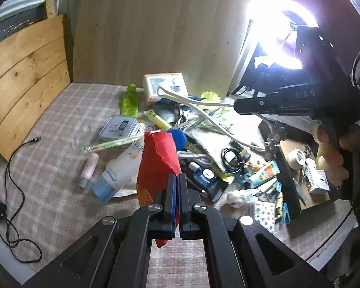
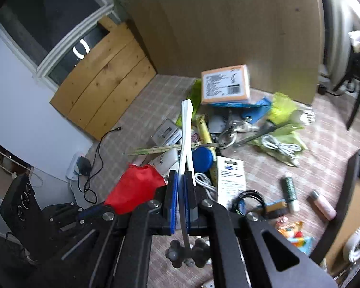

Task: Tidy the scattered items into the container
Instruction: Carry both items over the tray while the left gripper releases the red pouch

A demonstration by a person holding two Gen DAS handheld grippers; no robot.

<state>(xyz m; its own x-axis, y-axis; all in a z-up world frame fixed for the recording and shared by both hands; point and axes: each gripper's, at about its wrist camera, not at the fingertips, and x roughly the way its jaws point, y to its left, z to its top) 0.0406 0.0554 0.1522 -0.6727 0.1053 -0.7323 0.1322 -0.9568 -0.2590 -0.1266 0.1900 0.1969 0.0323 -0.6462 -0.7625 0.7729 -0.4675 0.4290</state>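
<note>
My left gripper [image 1: 179, 176] is shut on a red fabric pouch [image 1: 158, 158], which hangs lifted above the pile; in the right wrist view the pouch [image 2: 134, 187] shows at lower left. My right gripper [image 2: 182, 174] is shut on a long white two-armed massager [image 2: 186, 124], whose grey knobbed end [image 2: 187, 252] hangs below the jaws. In the left wrist view that gripper [image 1: 236, 106] holds the massager [image 1: 204, 112] across the clutter, with a hand [image 1: 331, 153] on its grip. The dark-walled container [image 1: 284, 170] stands at the right, with a tape roll and small items inside.
Clutter lies on the checked cloth: an orange box [image 1: 165, 86], a green bottle [image 1: 130, 100], a white tube with a blue cap [image 1: 117, 170], a pink bottle [image 1: 90, 168], cables. A black cable [image 1: 14, 192] trails at left. Wooden boards [image 1: 26, 72] and a bright ring lamp [image 1: 280, 31] border the area.
</note>
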